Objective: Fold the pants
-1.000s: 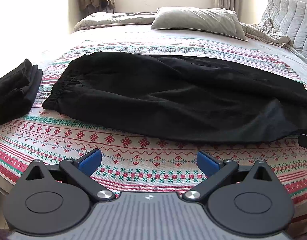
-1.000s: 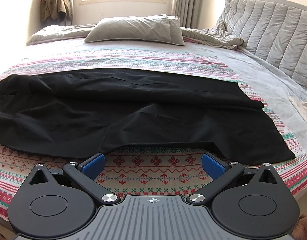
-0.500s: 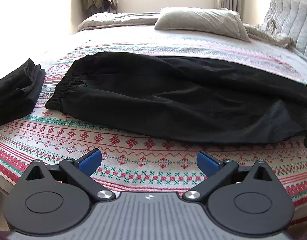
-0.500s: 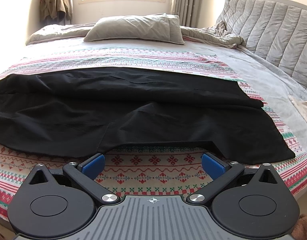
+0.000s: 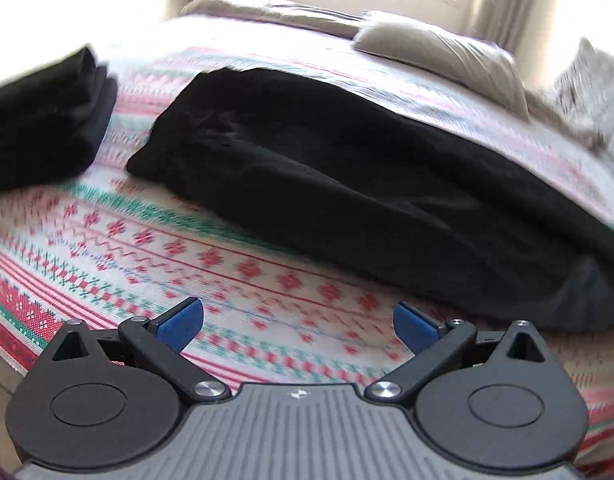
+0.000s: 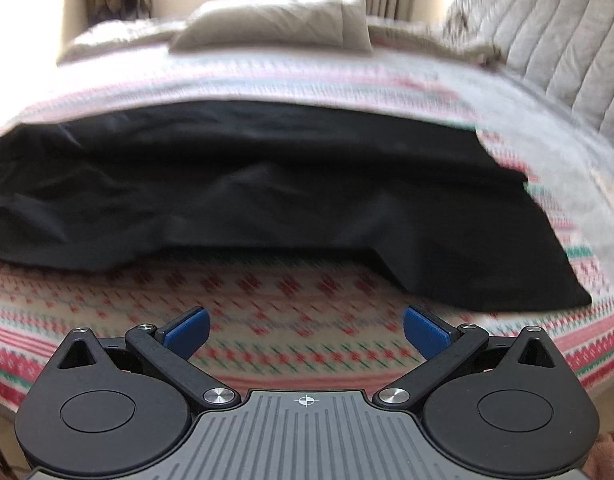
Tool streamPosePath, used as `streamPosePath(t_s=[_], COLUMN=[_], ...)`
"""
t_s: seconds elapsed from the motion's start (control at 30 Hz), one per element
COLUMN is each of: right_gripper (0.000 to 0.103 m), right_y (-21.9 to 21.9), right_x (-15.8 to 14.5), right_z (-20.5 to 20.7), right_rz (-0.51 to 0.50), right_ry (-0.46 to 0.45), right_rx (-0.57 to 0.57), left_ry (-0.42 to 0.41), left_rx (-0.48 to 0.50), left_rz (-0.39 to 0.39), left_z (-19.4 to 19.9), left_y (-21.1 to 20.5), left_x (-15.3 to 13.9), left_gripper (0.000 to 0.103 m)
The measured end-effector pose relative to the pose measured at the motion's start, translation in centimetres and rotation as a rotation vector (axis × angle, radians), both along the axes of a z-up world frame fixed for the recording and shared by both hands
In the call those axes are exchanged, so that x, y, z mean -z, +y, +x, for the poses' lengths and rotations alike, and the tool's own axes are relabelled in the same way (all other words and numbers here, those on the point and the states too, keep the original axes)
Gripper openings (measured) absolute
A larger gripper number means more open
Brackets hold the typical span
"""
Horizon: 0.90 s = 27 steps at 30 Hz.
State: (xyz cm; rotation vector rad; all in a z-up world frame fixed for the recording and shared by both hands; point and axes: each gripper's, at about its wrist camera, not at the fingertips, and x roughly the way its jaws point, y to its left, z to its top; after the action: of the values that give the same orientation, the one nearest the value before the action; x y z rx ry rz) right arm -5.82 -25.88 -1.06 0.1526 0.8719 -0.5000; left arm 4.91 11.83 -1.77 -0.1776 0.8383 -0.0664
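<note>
Left wrist view: my left gripper hangs over the patterned blanket, jaws spread wide and holding nothing. The black pants lie flat across the blanket ahead, waistband end at the left, legs running off right, the near hem just past my blue pads. A folded black stack sits apart to the left; I cannot tell what garment it is.

In the right wrist view, my right gripper is equally wide open and empty, short of the leg end of the pants. The near edge there lifts into a small arch off the blanket, and one corner trails out at the right.

I judge the cloth soft, light and limp: it will drape and sag from any pinch, and layers may slide over each other. A single grip would let it bunch, so I would take hold at two spread points along one edge, left at the waistband corner, right at the leg hem corner, pinching all layers together.

Count: one pair of pants laid out, one folded stack, two grippers, one pillow in plain sight at the far side of the bed.
</note>
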Motion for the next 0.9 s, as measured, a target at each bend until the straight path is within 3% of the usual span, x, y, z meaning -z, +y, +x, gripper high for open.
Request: streamPosePath(t_s=[0.13,0.2,0.37,0.47,0.67,0.7,0.8,0.9], right_gripper=[0.103,0.103,0.103,0.103,0.099,0.095,0.084,0.065], right_y=[-2.7,-4.2,-7.8,-10.2,-15.0,-15.7,-17.4,-18.7], right_x=[-0.3,-0.3,-0.2,0.1,1.8,2.2,2.6,3.2], right_z=[-1.2,-1.7,-2.5,-3.2,-6.9,-7.6,-8.9,-9.5], right_rz=[0.023,0.057,0.188,0.268,0.453,0.475,0.511,0.533], right_ry=[0.005,-0.008,-0.044,-0.112,-0.289,-0.317,-0.39,-0.442], right_rx=[0.048,0.068,0.115,0.178,0.386,0.422,0.505,0.578], left_ry=[0.027,0.06,0.02,-0.016,-0.078,-0.079,-0.078,-0.061], left_rx=[-0.085,-0.117,-0.143,-0.196,-0.284,-0.286,-0.289,-0.29], left_rz=[-0.082,-0.168,-0.315,-0.41,-0.556,-0.556,-0.541,-0.557], left_z=[1.9,3.1,5.3,6.8,8.4,8.5,8.6,9.0], left_y=[4.3,6.3,9.2,10.8,13.3,13.3,13.3,13.6], left_x=[0.6,1.3,2.1,3.0,4.7,4.8,5.0,5.3], left_gripper=[0.098,0.091,0.08,0.071,0.033,0.024,0.009,0.002])
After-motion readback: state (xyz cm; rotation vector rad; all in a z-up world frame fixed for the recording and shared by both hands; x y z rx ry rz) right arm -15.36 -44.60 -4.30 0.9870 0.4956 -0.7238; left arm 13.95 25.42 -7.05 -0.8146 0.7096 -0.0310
